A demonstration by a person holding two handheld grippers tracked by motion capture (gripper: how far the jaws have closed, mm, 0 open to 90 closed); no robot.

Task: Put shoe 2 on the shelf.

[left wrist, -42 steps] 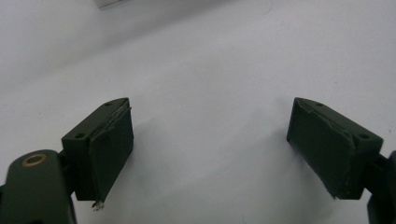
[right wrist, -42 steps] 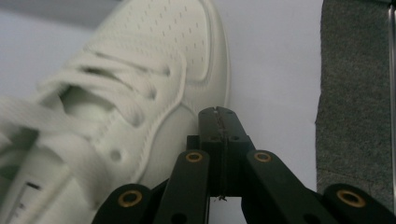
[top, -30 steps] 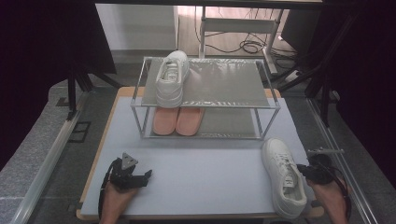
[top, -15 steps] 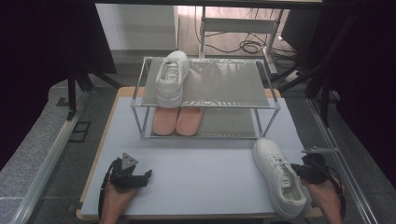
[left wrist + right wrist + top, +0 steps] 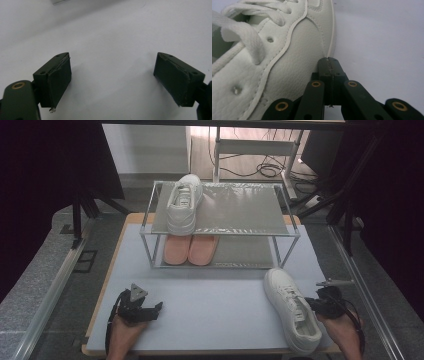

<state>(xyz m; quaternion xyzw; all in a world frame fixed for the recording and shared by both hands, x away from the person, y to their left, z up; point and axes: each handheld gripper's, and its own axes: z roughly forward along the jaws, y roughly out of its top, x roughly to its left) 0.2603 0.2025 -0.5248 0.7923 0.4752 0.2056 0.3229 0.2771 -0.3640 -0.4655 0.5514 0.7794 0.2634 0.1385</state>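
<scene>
While the loose white sneaker (image 5: 292, 310) lies on the near right of the grey mat (image 5: 215, 305), toe angled toward the shoe rack (image 5: 222, 227), the right gripper (image 5: 320, 304) has its jaws pressed together with nothing between them, tips touching the sneaker's outer side low by the sole. The push probably works best kept low and steady, so the shoe slides rather than tips or spins, aiming at the free space beside its mate (image 5: 184, 204) on the top shelf. The left gripper (image 5: 150, 310) rests spread wide and empty on the mat, well apart.

Closed right tool (image 5: 329, 61), tips against the side of a white laced sneaker (image 5: 287, 62), on a pale tabletop (image 5: 382, 37)
</scene>
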